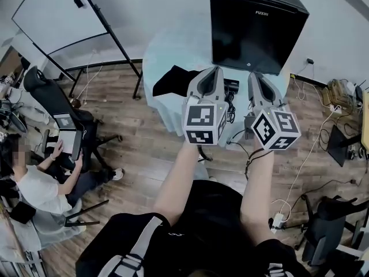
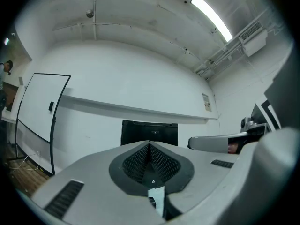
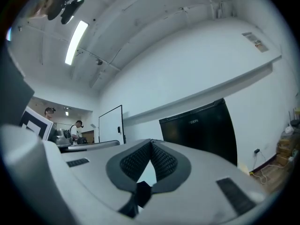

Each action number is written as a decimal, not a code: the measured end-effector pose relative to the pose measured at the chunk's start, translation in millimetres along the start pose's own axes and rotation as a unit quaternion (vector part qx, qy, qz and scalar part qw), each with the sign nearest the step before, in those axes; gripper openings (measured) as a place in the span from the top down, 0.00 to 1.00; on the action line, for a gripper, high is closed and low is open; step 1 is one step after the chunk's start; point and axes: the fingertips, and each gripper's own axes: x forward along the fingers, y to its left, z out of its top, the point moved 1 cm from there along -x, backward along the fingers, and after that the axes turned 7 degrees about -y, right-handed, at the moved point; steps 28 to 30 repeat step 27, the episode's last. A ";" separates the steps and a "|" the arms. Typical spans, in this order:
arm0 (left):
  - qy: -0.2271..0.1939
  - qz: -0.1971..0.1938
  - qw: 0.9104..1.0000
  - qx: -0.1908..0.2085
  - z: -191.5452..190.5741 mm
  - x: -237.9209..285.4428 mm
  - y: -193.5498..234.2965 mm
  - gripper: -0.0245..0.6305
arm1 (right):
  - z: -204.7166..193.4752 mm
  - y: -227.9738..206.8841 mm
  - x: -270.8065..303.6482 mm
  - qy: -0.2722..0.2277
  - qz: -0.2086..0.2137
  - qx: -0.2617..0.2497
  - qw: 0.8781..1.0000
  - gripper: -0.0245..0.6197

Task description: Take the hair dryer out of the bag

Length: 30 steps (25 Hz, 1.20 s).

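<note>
Wood floor (image 1: 144,149) lies open left of the round table (image 1: 167,45), black cabinet (image 1: 256,25) at the table's right. Black bag (image 1: 173,78) sits at the near table edge. Left gripper (image 1: 216,69) and right gripper (image 1: 255,75) hang level side by side over that edge, both pinched closed, empty. Hair dryer (image 1: 232,88) lies between them on the table, outside the bag, partly hidden.

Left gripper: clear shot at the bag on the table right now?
Probably yes. The bag lies uncovered on the table just left of the left gripper, nothing between them; its jaws are shut and empty, so they must open first.
</note>
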 end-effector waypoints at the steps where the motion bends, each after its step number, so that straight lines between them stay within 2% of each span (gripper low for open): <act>1: 0.001 -0.003 1.000 0.003 -1.0 -0.7 -2.9 0.94 | -1.9 0.0 -1.9 0.003 -0.001 -0.005 1.000 0.96; 12: 0.002 -0.019 1.000 0.017 -5.6 7.7 -16.1 0.94 | -4.4 -13.4 -3.7 0.010 -0.011 -0.019 1.000 0.96; 30: 0.010 -0.014 1.000 0.019 -12.4 17.7 -8.3 0.94 | -6.9 -13.7 8.7 0.016 0.002 -0.029 0.999 0.96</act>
